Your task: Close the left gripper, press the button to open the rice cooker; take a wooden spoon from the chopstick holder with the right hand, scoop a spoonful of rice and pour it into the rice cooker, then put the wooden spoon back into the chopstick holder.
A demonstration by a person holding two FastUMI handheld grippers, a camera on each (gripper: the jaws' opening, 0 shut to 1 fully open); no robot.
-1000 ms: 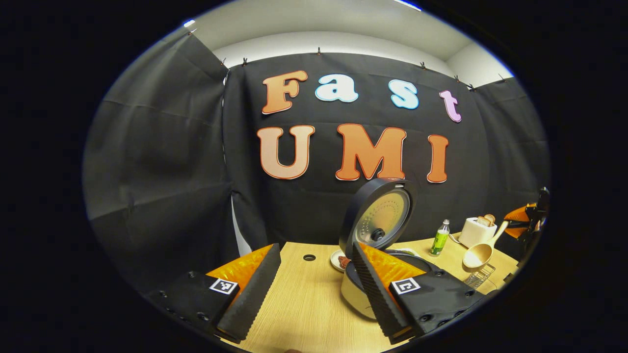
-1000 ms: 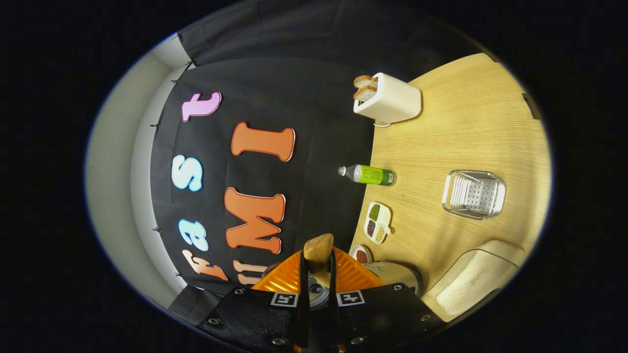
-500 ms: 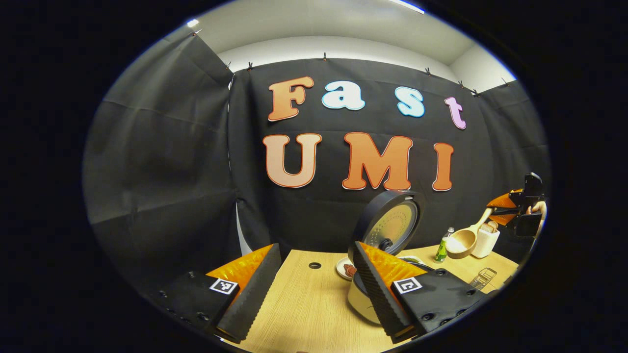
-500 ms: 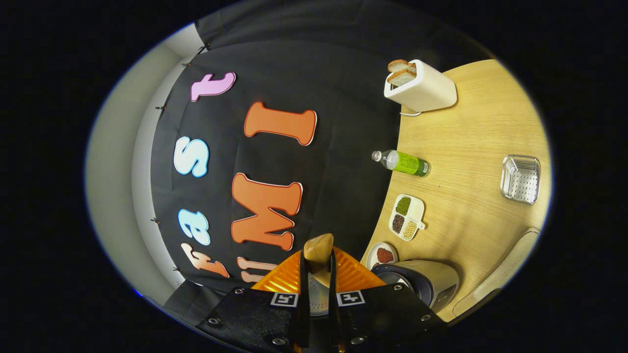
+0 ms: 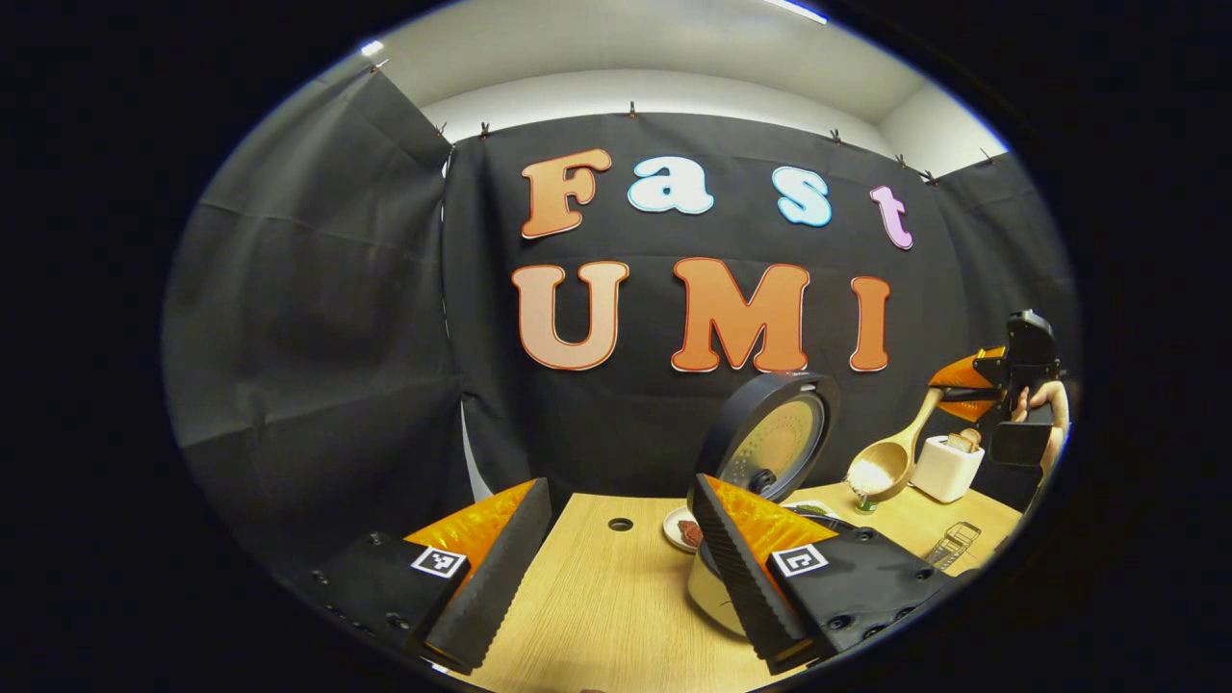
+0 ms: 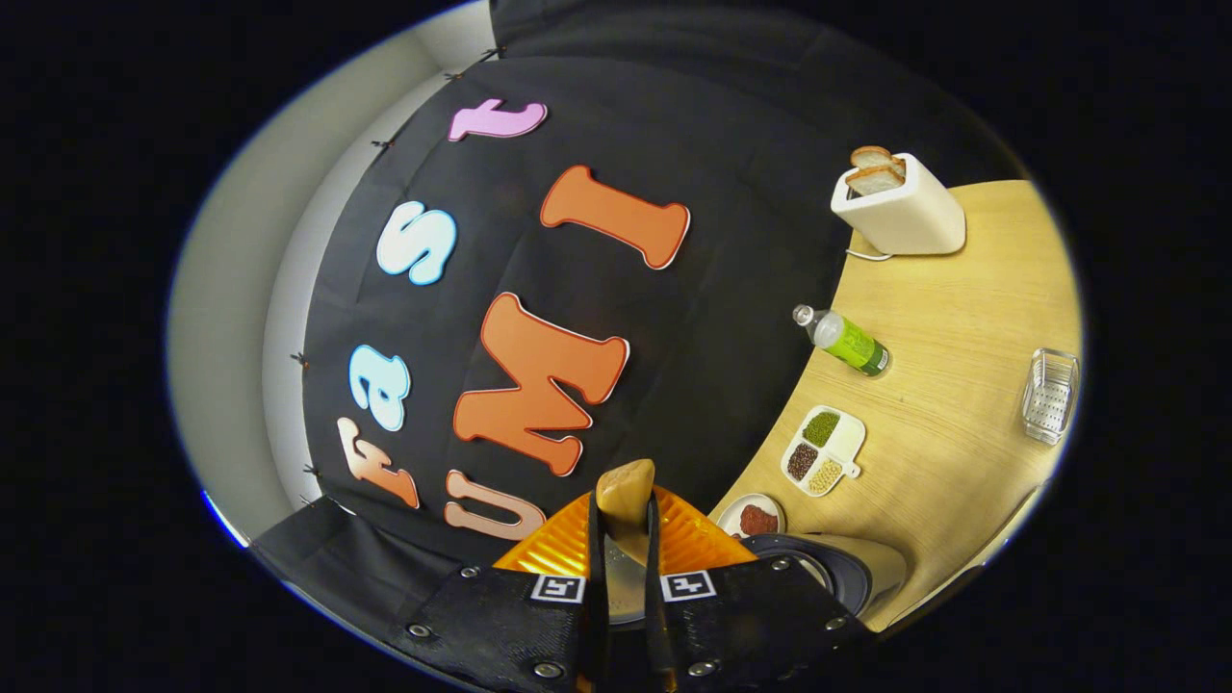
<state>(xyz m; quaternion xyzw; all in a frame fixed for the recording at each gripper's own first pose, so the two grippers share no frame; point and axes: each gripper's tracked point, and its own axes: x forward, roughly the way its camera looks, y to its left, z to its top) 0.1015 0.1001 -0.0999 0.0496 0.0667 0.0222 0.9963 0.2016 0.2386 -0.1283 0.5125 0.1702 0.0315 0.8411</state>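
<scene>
- Two grippers are in play. In the left gripper view, the left gripper (image 5: 616,563) sits nearest, low over the light wooden table (image 5: 597,606), its two fingers spread wide with nothing between them.
- Just behind its right finger stands the cream round rice cooker (image 5: 712,597), its dark round lid (image 5: 770,438) swung up and standing upright on the far side of the pot. In the right gripper view the cooker's dark rim (image 6: 818,568) peeks out beside that gripper's body.
- A small round white dish with something reddish-brown (image 5: 681,527) lies on the table just left of the cooker.
- Farther right, a wire chopstick holder basket (image 5: 951,545) rests near the table's right edge, well apart from the cooker.
- The light wooden spoon (image 5: 890,457) hangs in the air to the right of the raised lid, above the table, bowl tilted down and left with white rice in it. The right gripper (image 5: 967,390), held by a hand (image 5: 1049,404), grips the far end of the handle.
- In the right gripper view, the right gripper's fingers are nearly together, pressing both sides of the spoon's handle end.
- A white three-part tray of grains (image 6: 826,450), a green-labelled clear bottle (image 6: 845,340) and a white toaster with bread slices (image 6: 900,207) stand farthest, by the black cloth wall (image 5: 337,318).
</scene>
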